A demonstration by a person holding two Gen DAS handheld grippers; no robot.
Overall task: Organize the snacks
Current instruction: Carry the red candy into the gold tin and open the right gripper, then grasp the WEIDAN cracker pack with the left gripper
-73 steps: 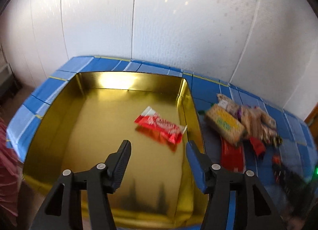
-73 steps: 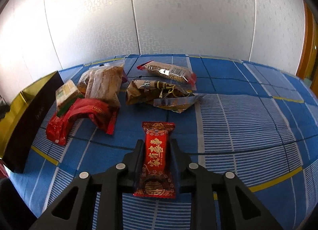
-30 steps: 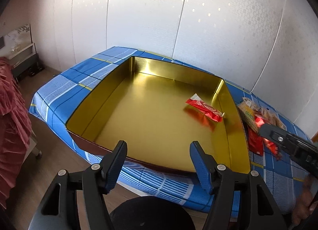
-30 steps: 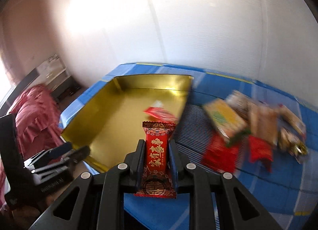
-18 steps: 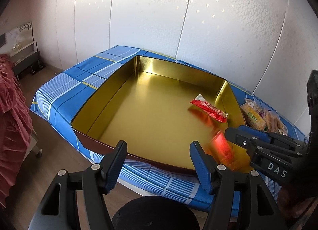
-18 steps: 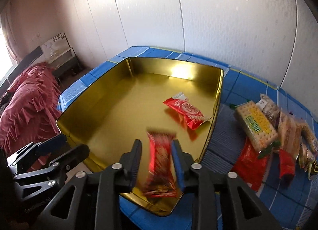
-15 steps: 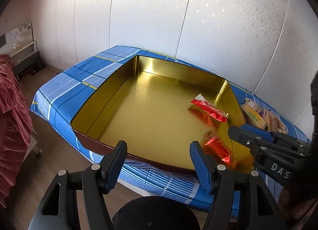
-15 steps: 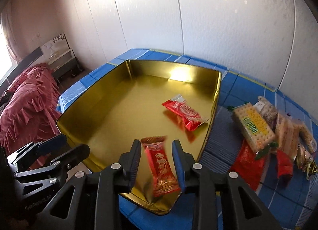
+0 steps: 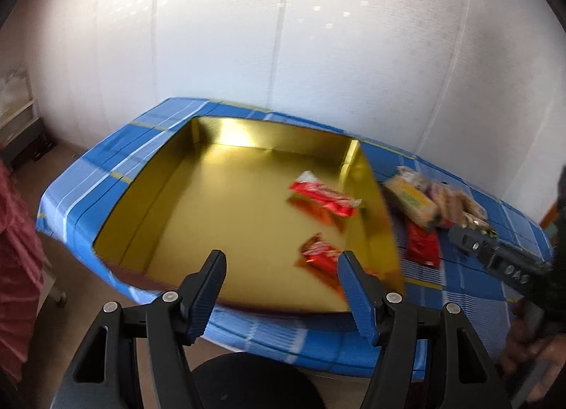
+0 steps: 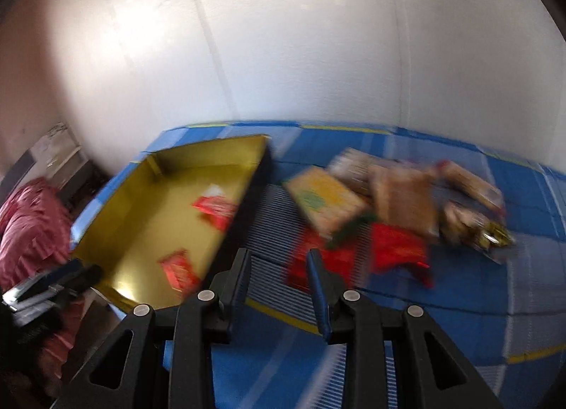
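Now the right gripper point(image 10: 277, 267) hangs with its jaws a little apart and nothing between them, over the blue cloth point(image 10: 460, 320) between the gold tray point(image 10: 148, 197) and the snack pile point(image 10: 371, 211); the left gripper point(image 9: 279, 276) waits half open and empty at the tray's near edge. Two red packets point(image 9: 318, 257) already lie in the tray, so the next pick is probably from the pile: widen the jaws first, come down on one loose packet at the pile's near side, the red one point(image 10: 392, 250), and close across its narrow width so its neighbours stay put
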